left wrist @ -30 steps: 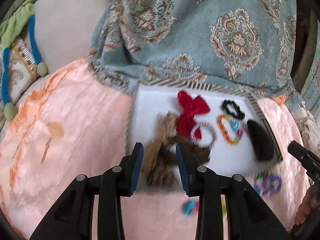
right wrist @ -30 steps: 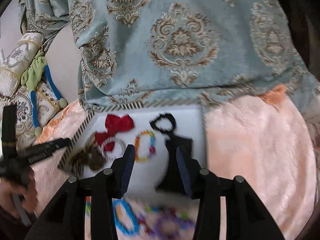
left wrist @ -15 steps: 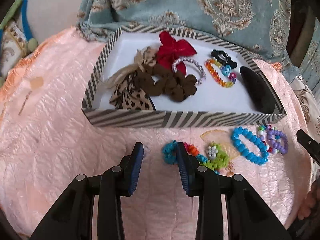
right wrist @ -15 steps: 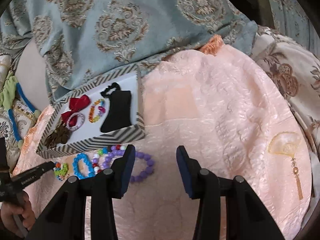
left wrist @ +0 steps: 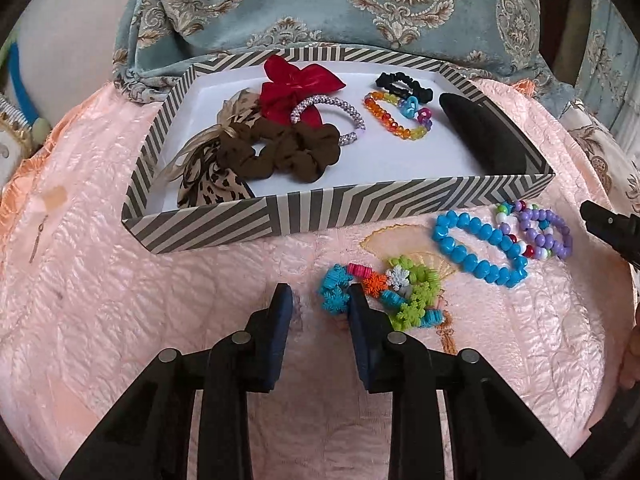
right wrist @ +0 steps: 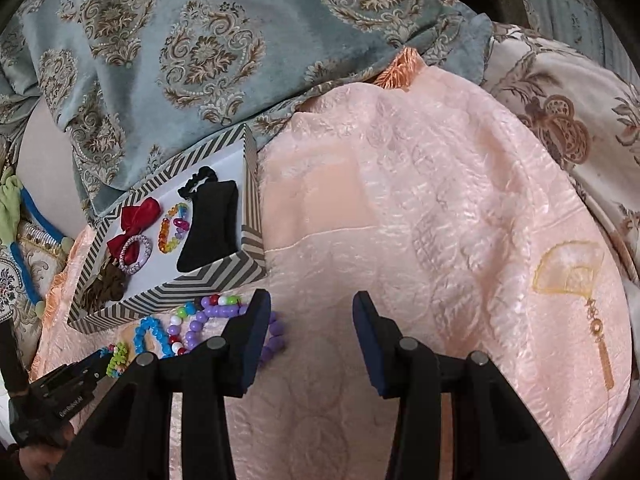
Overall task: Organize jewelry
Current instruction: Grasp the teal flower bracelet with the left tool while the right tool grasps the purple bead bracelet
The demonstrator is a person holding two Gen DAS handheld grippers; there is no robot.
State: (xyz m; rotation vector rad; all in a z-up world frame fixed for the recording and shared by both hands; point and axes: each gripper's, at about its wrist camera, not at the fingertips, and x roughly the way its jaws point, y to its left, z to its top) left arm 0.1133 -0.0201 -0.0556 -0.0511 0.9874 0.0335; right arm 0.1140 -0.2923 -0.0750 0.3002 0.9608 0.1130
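Loose bracelets on the pink cloth just in front of the striped tray point(left wrist: 280, 216), both grippers released.

Spiky multicolour bracelet point(left wrist: 384, 292) lies nearest the tray's front wall centre, w/ left gripper point(left wrist: 320, 304) over it: jaws apart, nothing held, right pad touching or just over the bracelet's blue end, can't tell which. Blue bead bracelet point(left wrist: 478, 248) sits right of that, purple bead bracelet point(left wrist: 544, 232) further right, touching it; mixed white/green/red beads tangled in w/ the purple. Inside tray: brown scrunchie point(left wrist: 280, 152), leopard scrunchie point(left wrist: 208, 184), red bow point(left wrist: 296, 84), lilac bangle point(left wrist: 332, 114), rainbow bead bracelet point(left wrist: 396, 116), black scrunchie point(left wrist: 404, 84), black pouch point(left wrist: 488, 136) vs right wall. Right gripper point(right wrist: 312, 320) is right of tray, jaws wide, empty, over bare pink cloth point(right wrist: 400, 200); left pad beside the purple beads. Teal damask fabric point(left wrist: 360, 4) behind tray.
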